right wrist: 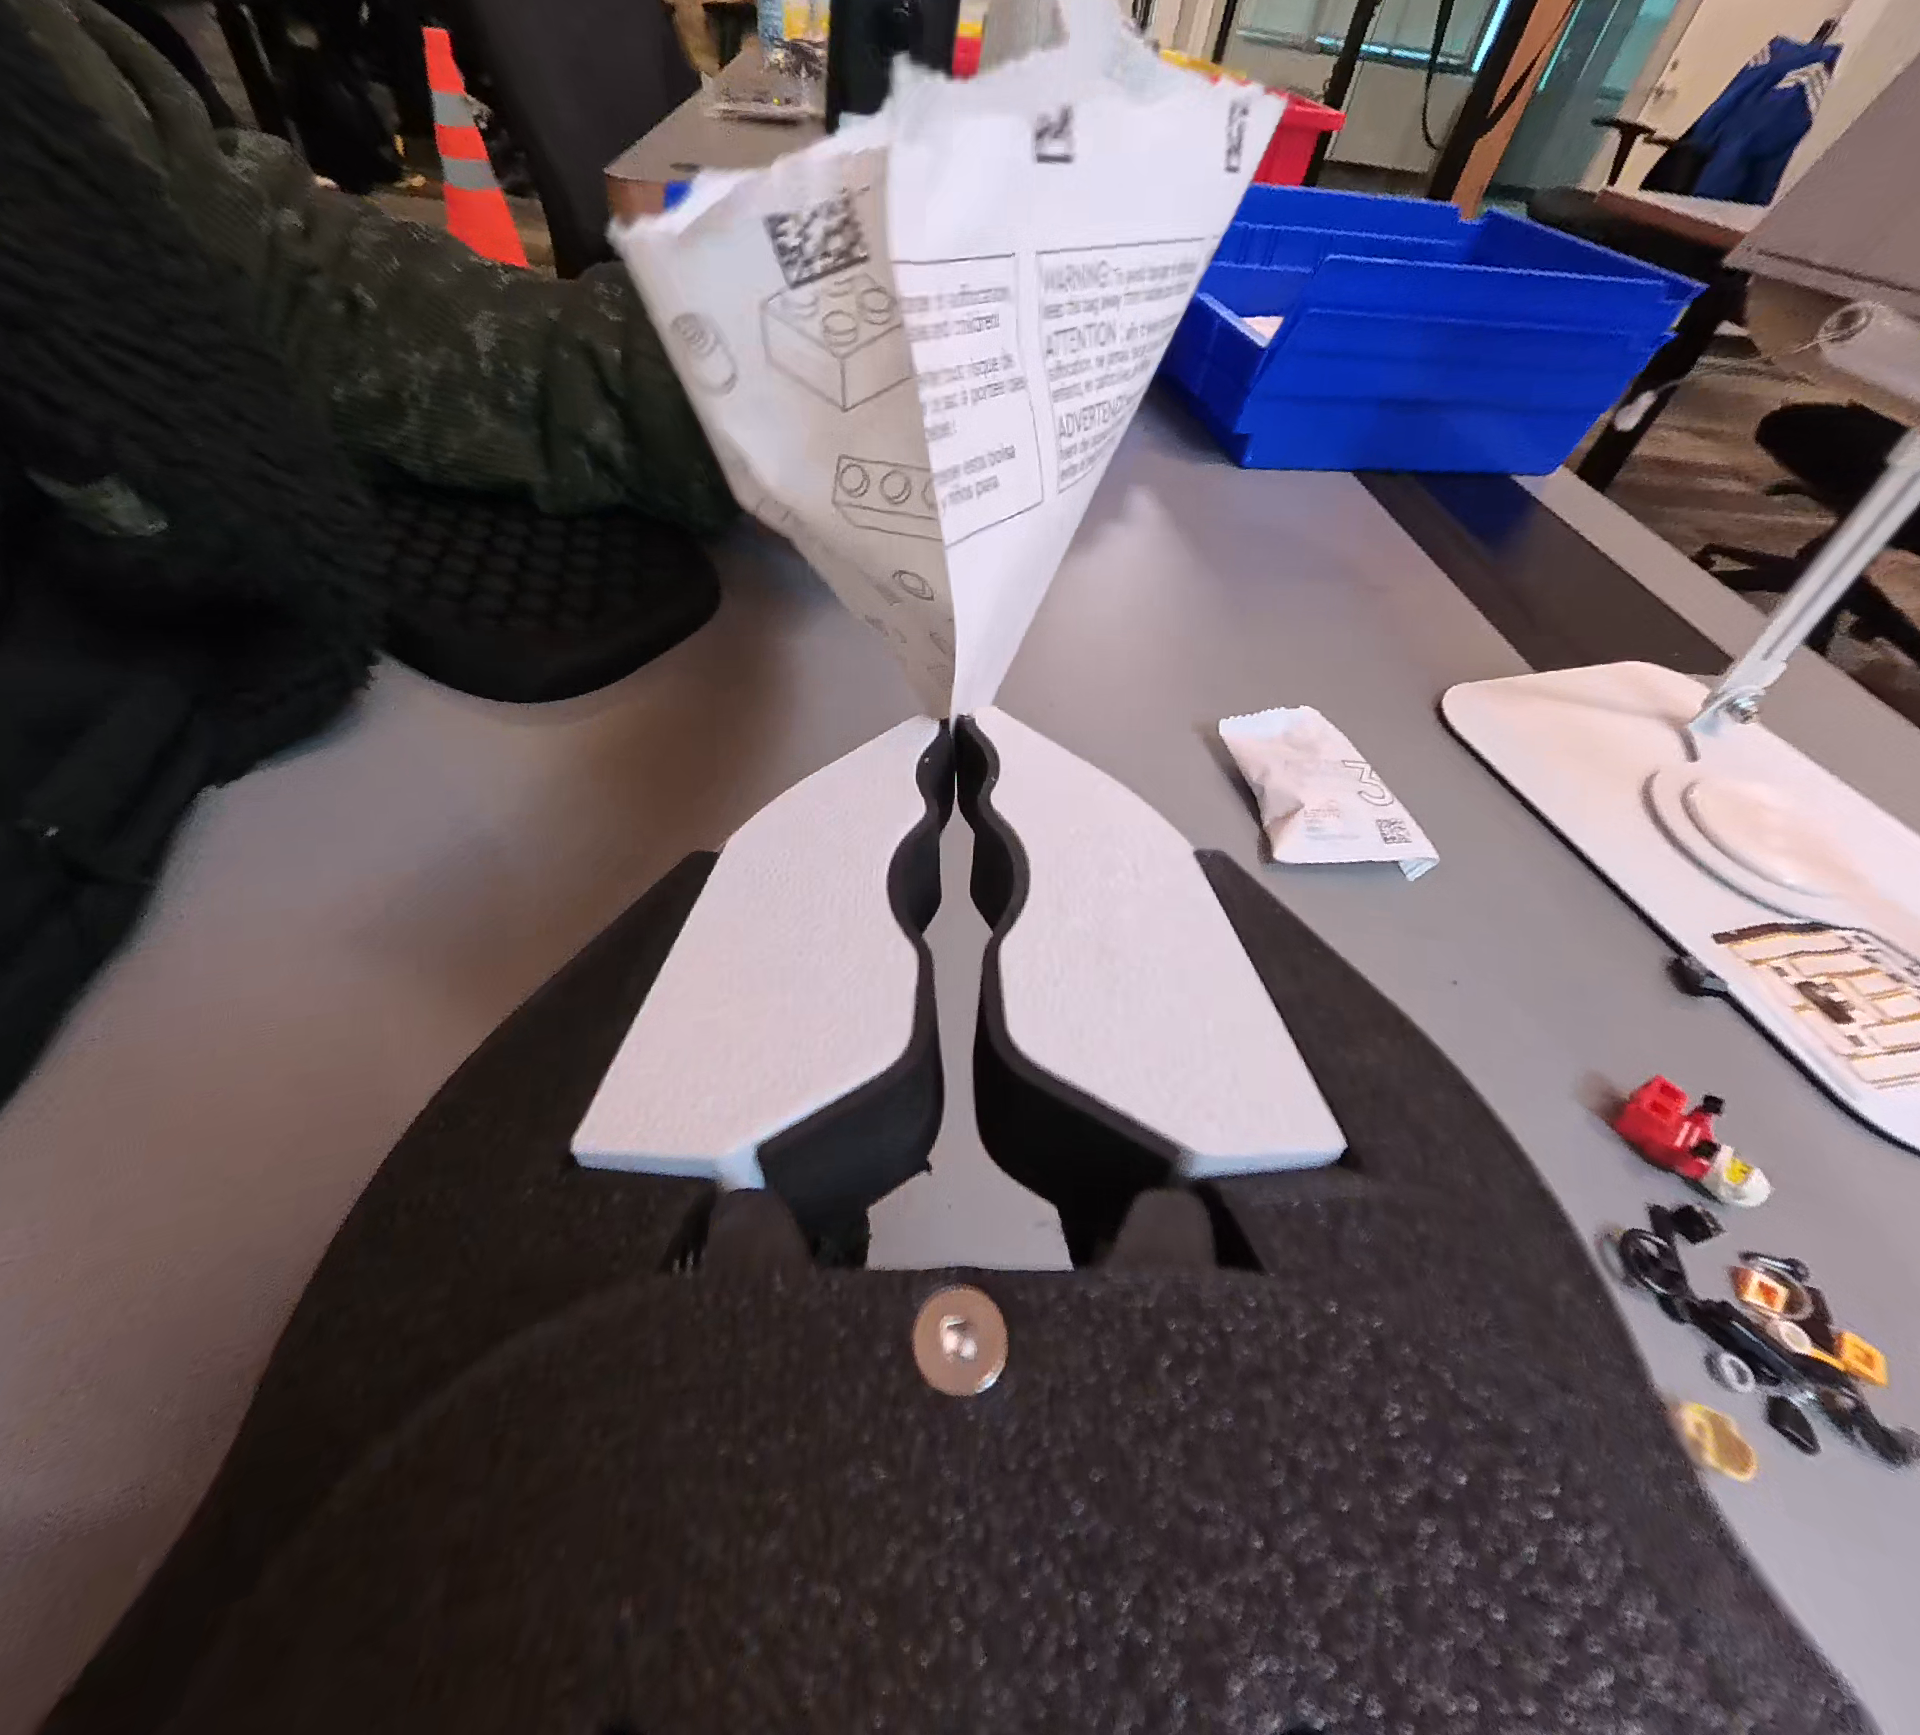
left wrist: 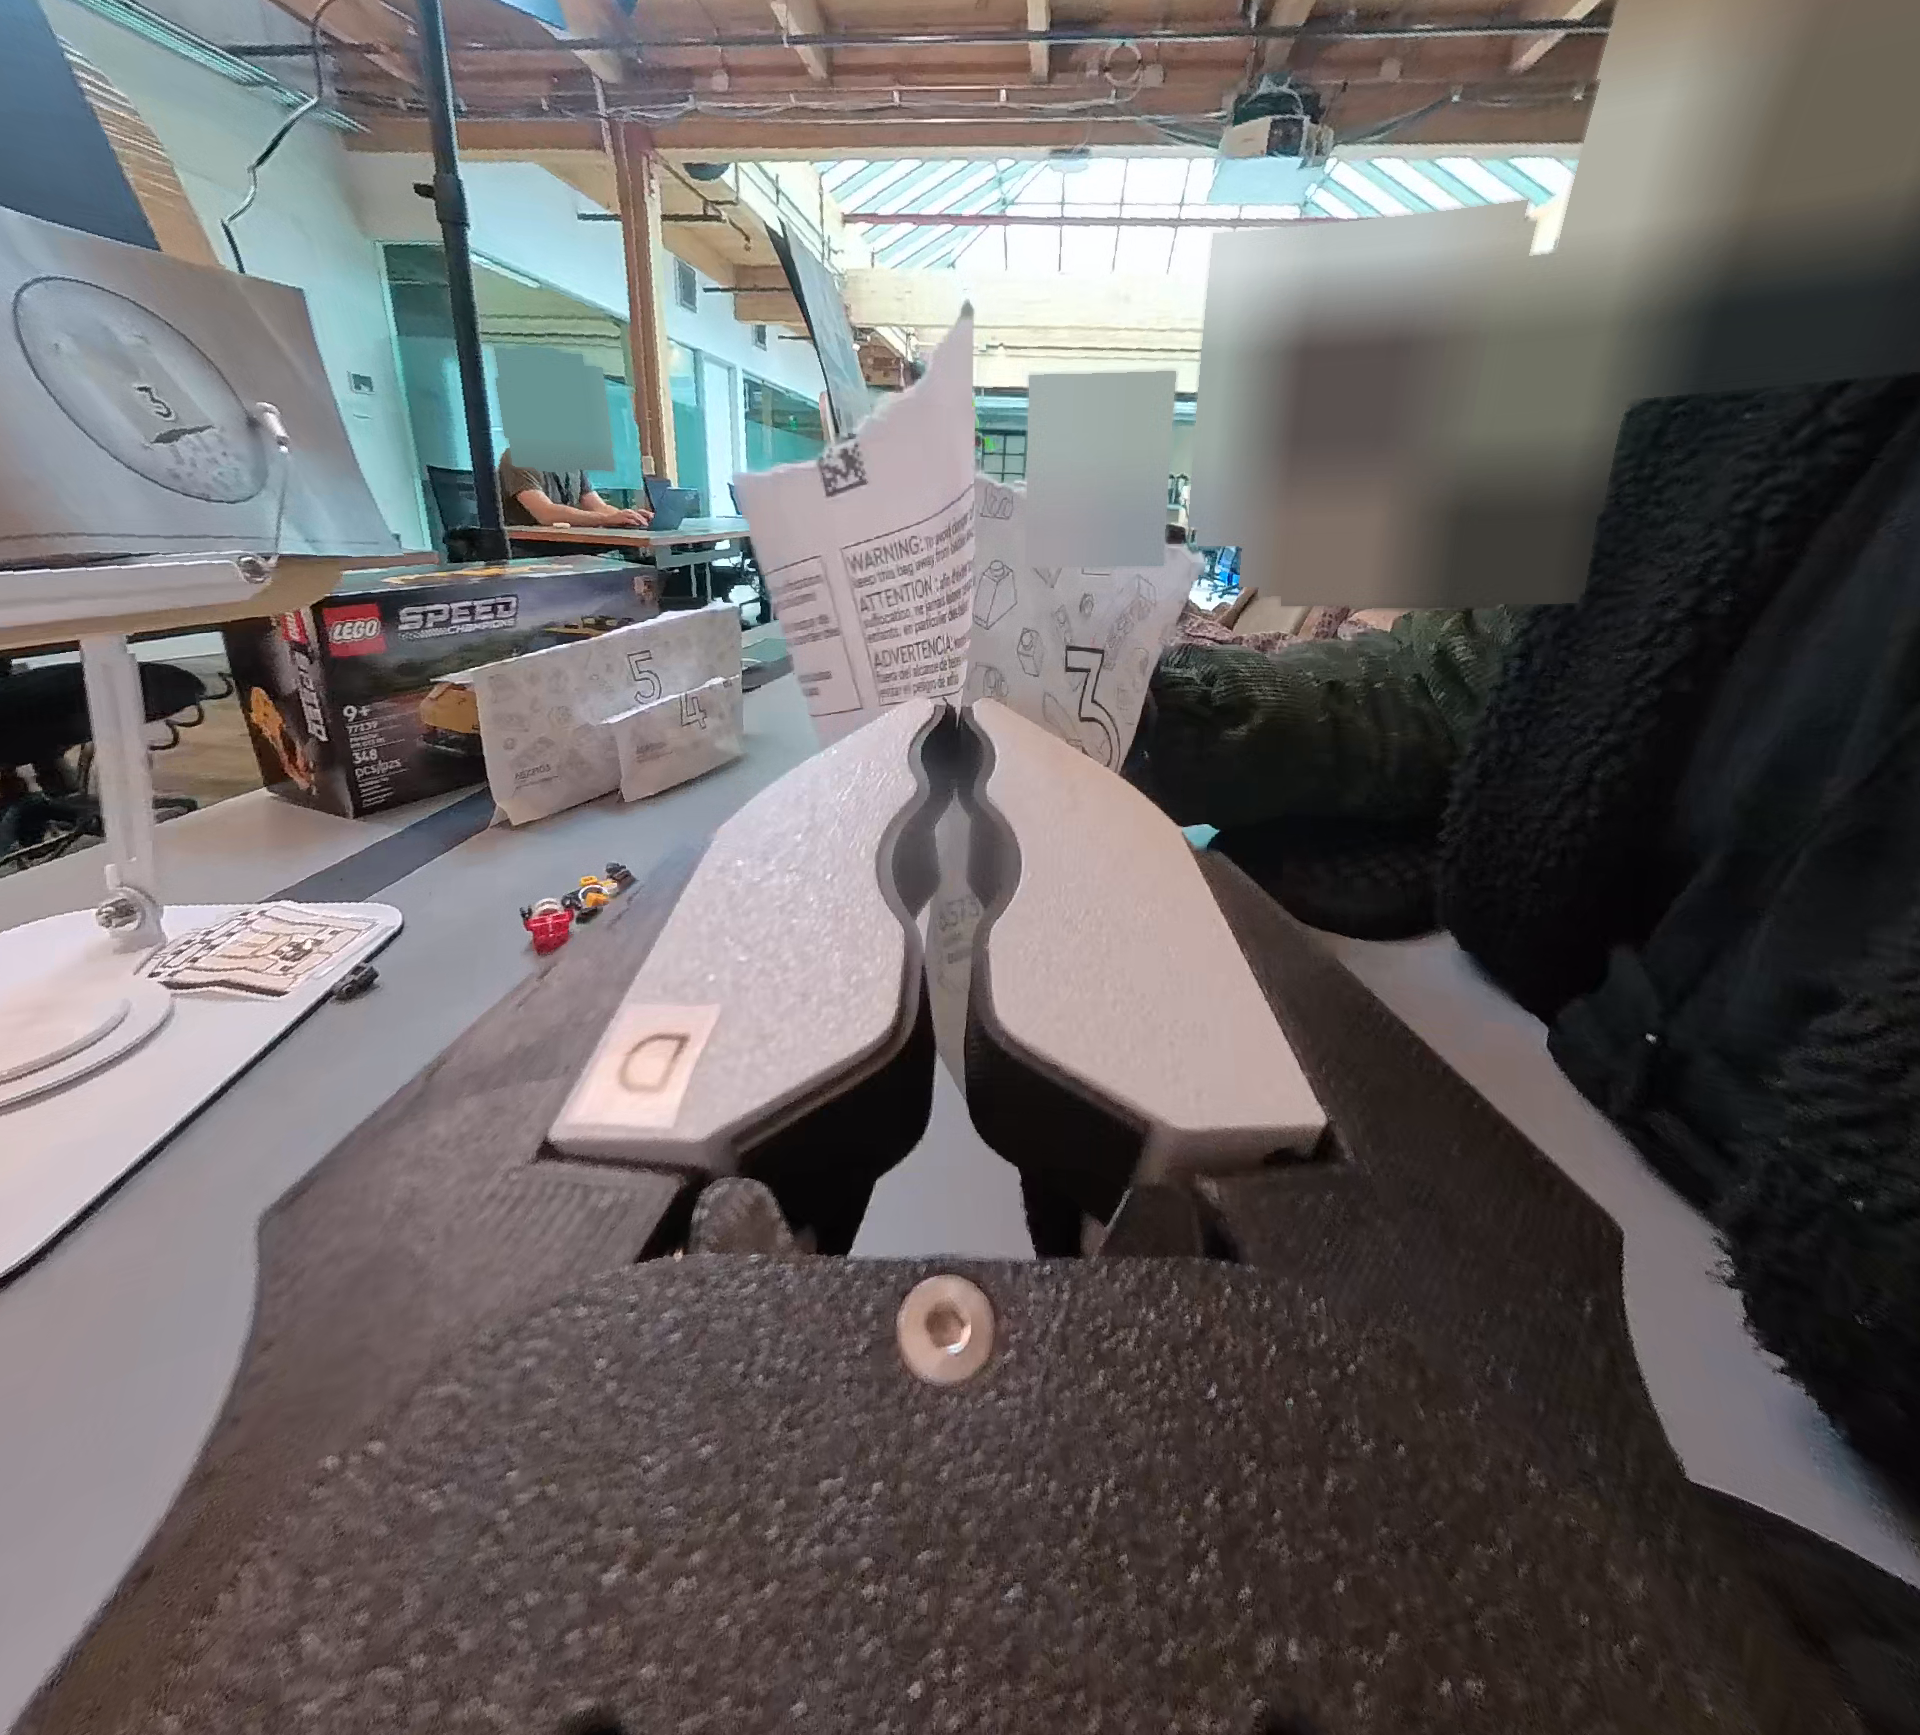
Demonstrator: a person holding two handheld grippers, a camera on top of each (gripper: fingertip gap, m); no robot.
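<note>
My left gripper (left wrist: 954, 717) is shut, its fingertips pinching the lower edge of a white printed paper bag (left wrist: 894, 605) with a torn top. The bag stands up from the tips above the grey table (left wrist: 468, 937). My right gripper (right wrist: 954, 727) is also shut on a white printed paper bag (right wrist: 966, 355), which fans up from its pinched tips. Neither view shows the other gripper; a dark green sleeve (left wrist: 1299, 729) lies behind the paper and also shows in the right wrist view (right wrist: 468, 376).
Small loose bricks (left wrist: 577, 901) (right wrist: 1756, 1311) lie on the table by a sticker sheet (right wrist: 1839, 1010) and a white stand base (right wrist: 1662, 781). A small sealed bag (right wrist: 1325, 802) lies ahead. Blue bins (right wrist: 1434, 335) stand farther off. A set box (left wrist: 416, 677) and two numbered bags (left wrist: 613, 709) stand at the left. Left tips to right tips: about 15 centimeters.
</note>
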